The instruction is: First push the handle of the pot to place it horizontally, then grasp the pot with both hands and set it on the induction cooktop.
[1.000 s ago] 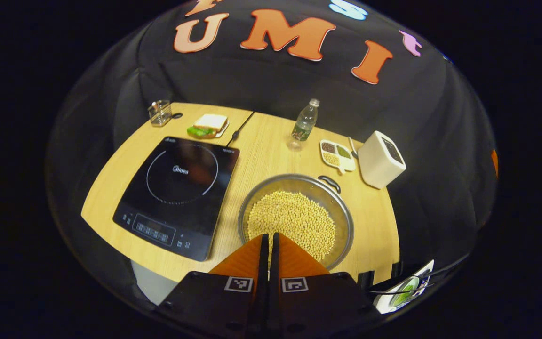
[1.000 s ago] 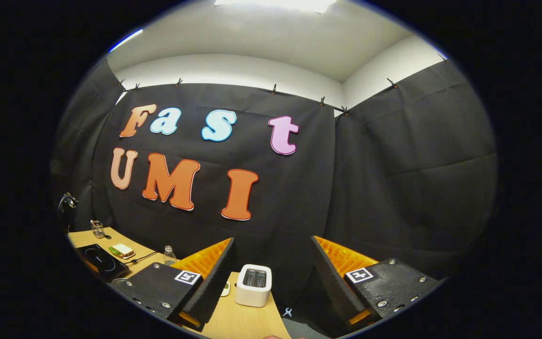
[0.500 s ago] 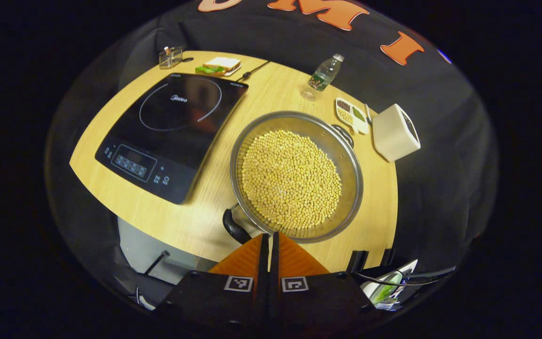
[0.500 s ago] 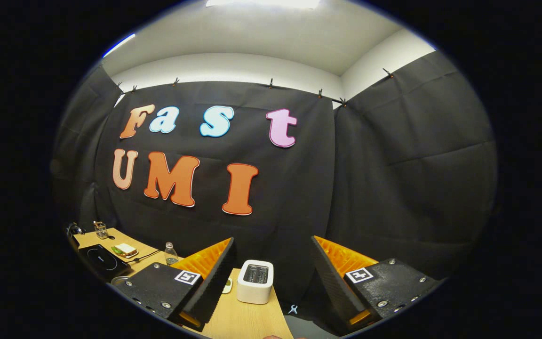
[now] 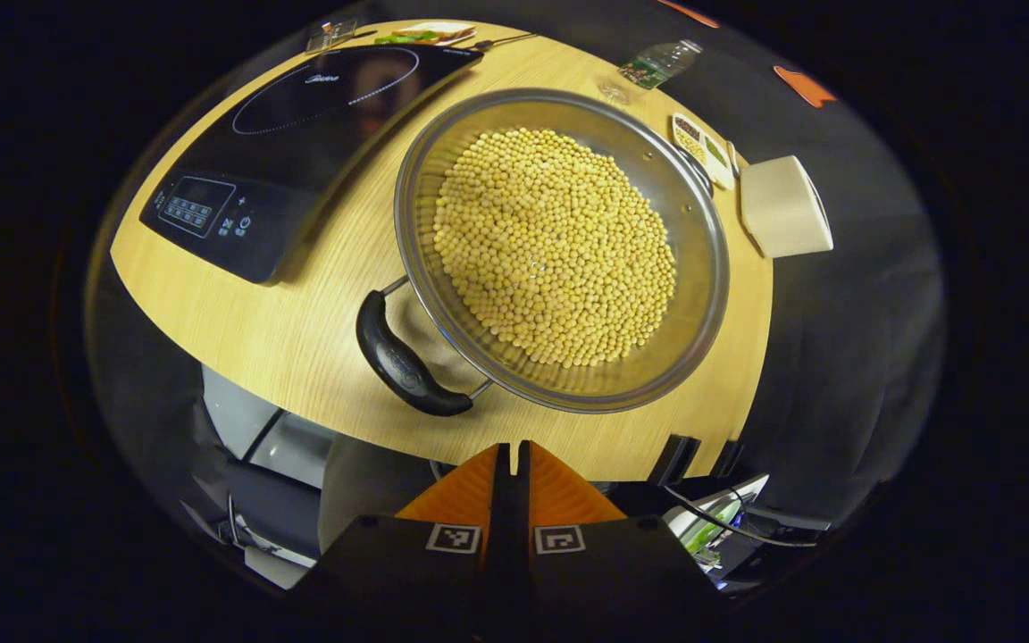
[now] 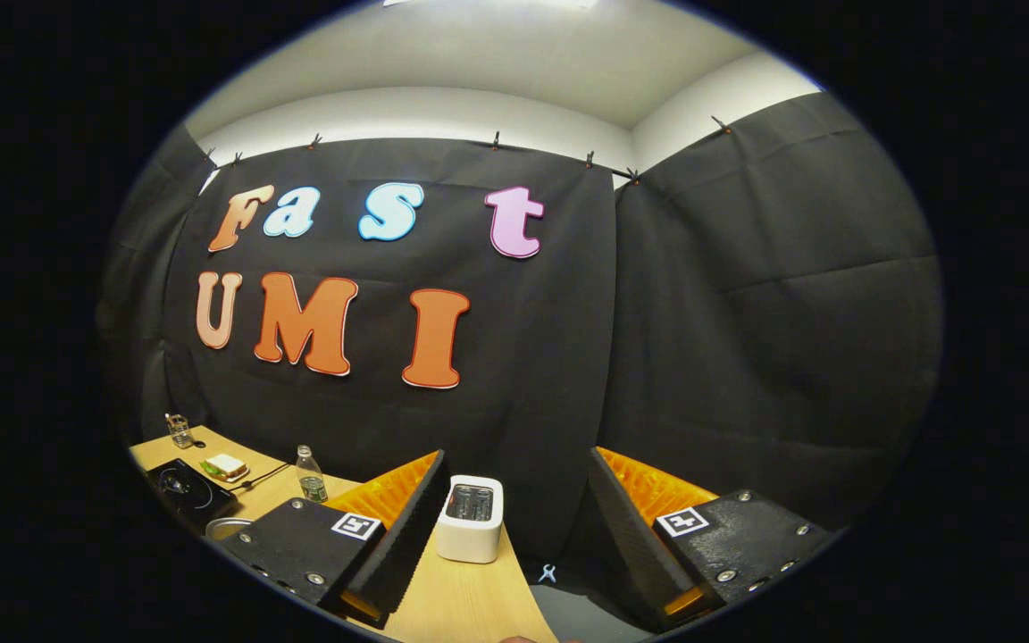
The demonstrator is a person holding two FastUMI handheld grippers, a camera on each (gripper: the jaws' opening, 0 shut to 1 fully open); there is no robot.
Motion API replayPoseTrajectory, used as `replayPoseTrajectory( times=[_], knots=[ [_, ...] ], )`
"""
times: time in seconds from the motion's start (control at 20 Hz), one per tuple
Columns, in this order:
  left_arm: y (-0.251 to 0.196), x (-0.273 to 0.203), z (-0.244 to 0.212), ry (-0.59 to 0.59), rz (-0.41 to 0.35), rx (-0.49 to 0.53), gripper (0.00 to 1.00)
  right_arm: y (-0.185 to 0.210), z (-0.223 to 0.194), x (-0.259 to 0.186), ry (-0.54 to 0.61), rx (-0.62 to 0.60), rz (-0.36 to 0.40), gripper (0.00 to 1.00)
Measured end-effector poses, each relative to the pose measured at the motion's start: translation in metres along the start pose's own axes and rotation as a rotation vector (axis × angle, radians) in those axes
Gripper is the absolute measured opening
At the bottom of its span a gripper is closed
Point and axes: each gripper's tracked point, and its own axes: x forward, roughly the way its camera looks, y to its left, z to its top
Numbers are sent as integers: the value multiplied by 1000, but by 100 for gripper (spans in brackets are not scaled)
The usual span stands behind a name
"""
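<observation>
Your left gripper [image 5: 511,451] hangs closed off the table's [image 5: 282,330] near edge, and the pot's [image 5: 702,268] black near handle [image 5: 403,362] lies just ahead and left of its tips. The pot sits right of the induction cooktop [image 5: 238,232]. Your right gripper [image 6: 514,500], fingers spread and empty, points at the wall, so the left 1 is nearer for the push.

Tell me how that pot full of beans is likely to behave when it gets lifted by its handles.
The pot probably feels heavy: loose yellow beans cover its whole bottom. They may slide to one side if it tilts, so keep it level. The near black handle sits on thin wire arms and looks hinged, so it may swing.
</observation>
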Motion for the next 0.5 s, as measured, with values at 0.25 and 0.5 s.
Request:
replayPoseTrajectory(
  times=[0.25,0.5],
  knots=[
    [10,15,10,24,24,-52,8,1,-2,3,13,17,-21,96],
    [24,22,20,20,50,-95,8,1,-4,6,20,-9,-42,96]
  ],
)
